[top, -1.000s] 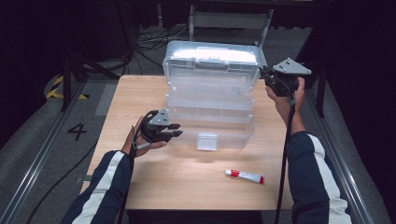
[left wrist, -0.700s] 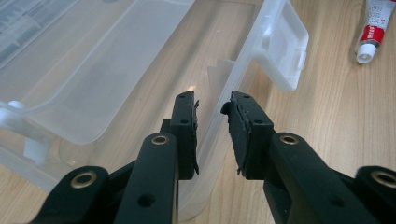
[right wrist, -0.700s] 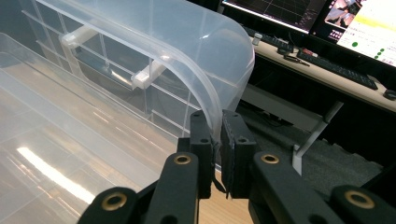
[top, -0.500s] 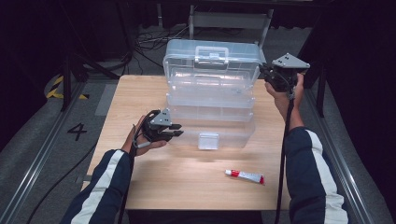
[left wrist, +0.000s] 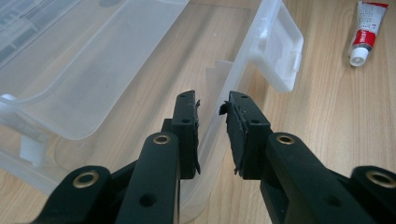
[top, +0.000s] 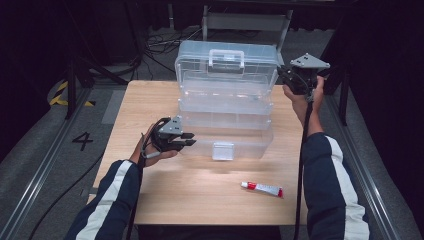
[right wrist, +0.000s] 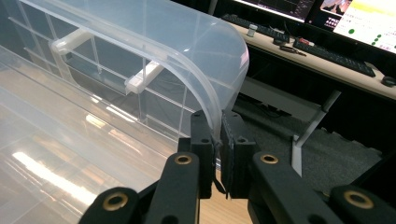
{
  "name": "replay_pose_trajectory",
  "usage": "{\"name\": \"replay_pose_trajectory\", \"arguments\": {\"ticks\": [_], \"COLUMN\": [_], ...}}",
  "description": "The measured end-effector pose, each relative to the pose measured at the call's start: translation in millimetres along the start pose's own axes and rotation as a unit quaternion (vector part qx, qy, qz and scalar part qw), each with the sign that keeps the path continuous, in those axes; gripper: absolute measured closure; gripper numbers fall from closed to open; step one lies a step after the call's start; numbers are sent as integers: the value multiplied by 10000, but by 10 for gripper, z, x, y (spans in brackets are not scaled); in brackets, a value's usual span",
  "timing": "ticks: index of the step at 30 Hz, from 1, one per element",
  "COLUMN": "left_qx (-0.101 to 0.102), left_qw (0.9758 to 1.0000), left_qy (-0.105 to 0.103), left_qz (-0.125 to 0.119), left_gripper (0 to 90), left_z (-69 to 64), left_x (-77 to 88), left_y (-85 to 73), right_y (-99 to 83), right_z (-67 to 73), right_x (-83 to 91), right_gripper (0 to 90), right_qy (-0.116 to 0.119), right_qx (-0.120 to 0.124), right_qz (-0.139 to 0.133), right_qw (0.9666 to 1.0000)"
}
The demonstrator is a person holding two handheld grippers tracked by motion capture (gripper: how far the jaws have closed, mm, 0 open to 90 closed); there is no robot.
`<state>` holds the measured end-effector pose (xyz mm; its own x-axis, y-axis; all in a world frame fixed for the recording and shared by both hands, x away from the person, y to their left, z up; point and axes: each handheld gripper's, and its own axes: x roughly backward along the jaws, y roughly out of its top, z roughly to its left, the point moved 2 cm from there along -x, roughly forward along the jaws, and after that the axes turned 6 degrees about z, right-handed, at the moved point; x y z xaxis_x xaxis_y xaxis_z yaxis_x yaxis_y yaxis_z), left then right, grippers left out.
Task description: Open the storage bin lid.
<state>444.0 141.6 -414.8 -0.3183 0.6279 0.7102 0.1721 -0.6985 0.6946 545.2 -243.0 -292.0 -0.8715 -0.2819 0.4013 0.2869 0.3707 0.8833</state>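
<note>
Glue tube (top: pixel 262 188) is seen near the desk's (top: pixel 150 100) front right corner. Clear tiered box (top: pixel 226 100) is set mid-desk. Left hand-held gripper (left wrist: pixel 212 109) is slightly apart, straddling the bottom tray wall. Right hand-held gripper (right wrist: pixel 219 126) is clamped on the lid edge.

A pale wooden surface (top: pixel 150 100) stands over a grey floor. On it, toward the far middle, rests a clear plastic box (top: pixel 227 107) in stepped tiers, its bottom tray lying directly on the wood. Near the front right edge, well apart from the box, lies a small red-and-white tube (top: pixel 262 188).
</note>
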Motion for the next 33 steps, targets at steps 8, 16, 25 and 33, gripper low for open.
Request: {"name": "replay_pose_trajectory", "arguments": {"ticks": [8, 16, 25, 33], "left_qx": [-27, -65, -90, -146], "left_qw": [10000, 10000, 10000, 9999], "left_qy": [-20, -45, -30, -33], "left_qz": [17, 30, 25, 41], "left_gripper": [745, 749, 751, 753], "left_z": [5, 13, 11, 18], "left_x": [0, 2, 2, 3], "left_y": [2, 3, 1, 3], "right_y": [46, 109, 141, 172], "right_z": [-14, -40, -62, -84], "right_x": [-54, -106, -169, -230], "right_gripper": [852, 853, 853, 853], "right_qy": [-34, -65, -84, -104], "right_qx": [-112, -152, -205, -233], "right_qz": [83, 253, 315, 369], "right_qw": [9999, 9995, 9993, 9990]}}
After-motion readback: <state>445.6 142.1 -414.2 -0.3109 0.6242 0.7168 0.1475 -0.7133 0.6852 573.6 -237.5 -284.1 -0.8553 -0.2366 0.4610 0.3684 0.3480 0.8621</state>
